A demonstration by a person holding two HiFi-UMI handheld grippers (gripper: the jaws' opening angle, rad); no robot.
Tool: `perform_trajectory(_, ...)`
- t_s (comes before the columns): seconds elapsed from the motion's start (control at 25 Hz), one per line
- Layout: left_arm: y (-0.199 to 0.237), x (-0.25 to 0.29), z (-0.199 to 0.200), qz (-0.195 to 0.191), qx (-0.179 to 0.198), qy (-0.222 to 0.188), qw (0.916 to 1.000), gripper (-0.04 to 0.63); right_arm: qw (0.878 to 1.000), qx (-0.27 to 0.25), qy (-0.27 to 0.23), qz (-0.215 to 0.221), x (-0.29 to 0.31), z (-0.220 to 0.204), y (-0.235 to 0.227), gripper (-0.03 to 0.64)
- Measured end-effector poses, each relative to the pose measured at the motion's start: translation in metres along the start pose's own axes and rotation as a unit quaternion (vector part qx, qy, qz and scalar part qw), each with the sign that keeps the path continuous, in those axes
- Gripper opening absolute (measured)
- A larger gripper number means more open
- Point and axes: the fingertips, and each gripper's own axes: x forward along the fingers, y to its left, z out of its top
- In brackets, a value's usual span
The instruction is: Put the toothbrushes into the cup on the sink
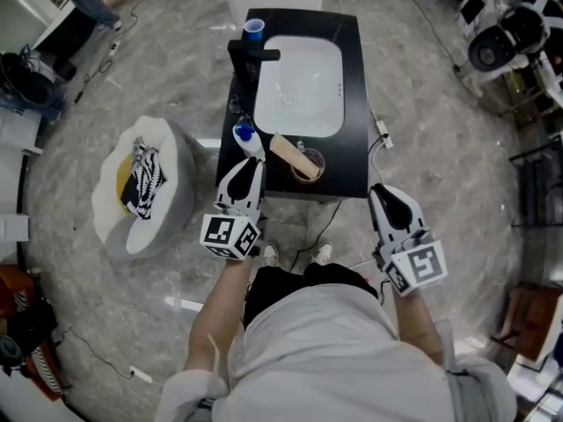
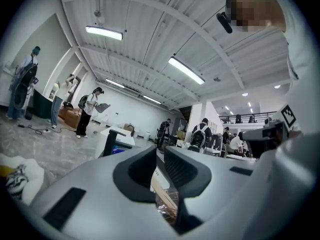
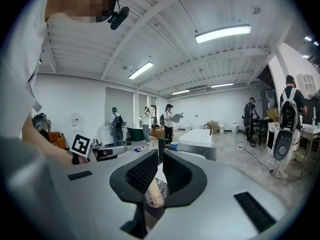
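A clear cup (image 1: 307,163) stands at the near edge of the black sink counter (image 1: 352,148), with pale wooden toothbrush handles (image 1: 287,150) leaning out of it to the left. My left gripper (image 1: 245,165) hovers just short of the counter's near left corner. Its jaws show only a narrow gap with nothing in it. In the left gripper view the cup (image 2: 168,204) shows through the left gripper (image 2: 160,156). My right gripper (image 1: 380,192) hangs off the counter's near right corner, jaws together and empty. In the right gripper view the cup (image 3: 155,194) appears beyond the right gripper (image 3: 160,156).
The white basin (image 1: 299,86) fills the counter's middle, with a black faucet (image 1: 250,60) and a blue cup (image 1: 254,29) at its far left. A blue-capped bottle (image 1: 247,138) stands beside the left gripper. A white cushion (image 1: 141,192) lies on the floor to the left.
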Motion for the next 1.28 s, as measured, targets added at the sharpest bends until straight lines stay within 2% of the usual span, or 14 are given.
perform_trajectory(0.16,-0.006,-0.012,0.014,0.006,0.038,-0.006,0.9992,0.031,1.000,-0.010,-0.018,0.007,0.004,0.014,0.003,0.055)
perform_trajectory(0.52,-0.015,-0.049,0.050,0.037,0.084,-0.021,0.9955,0.003,0.999,0.001,-0.031,0.009,0.004,0.031,-0.008,0.055)
perform_trajectory(0.68,-0.022,-0.064,0.070,0.048,0.095,-0.033,0.9938,0.003,0.999,0.032,-0.037,0.019,0.008,0.035,-0.012,0.054)
perform_trajectory(0.8,-0.025,-0.074,0.078,0.054,0.101,-0.035,0.9928,0.003,0.998,0.035,-0.038,0.031,0.015,0.039,-0.008,0.055)
perform_trajectory(1.04,-0.018,-0.089,0.079,0.070,0.090,-0.032,0.9930,0.003,0.997,0.048,-0.046,0.050,0.034,0.042,0.003,0.054)
perform_trajectory(1.28,-0.013,-0.095,0.090,0.063,0.091,-0.036,0.9932,0.003,0.996,0.035,-0.047,0.066,0.050,0.053,0.025,0.054)
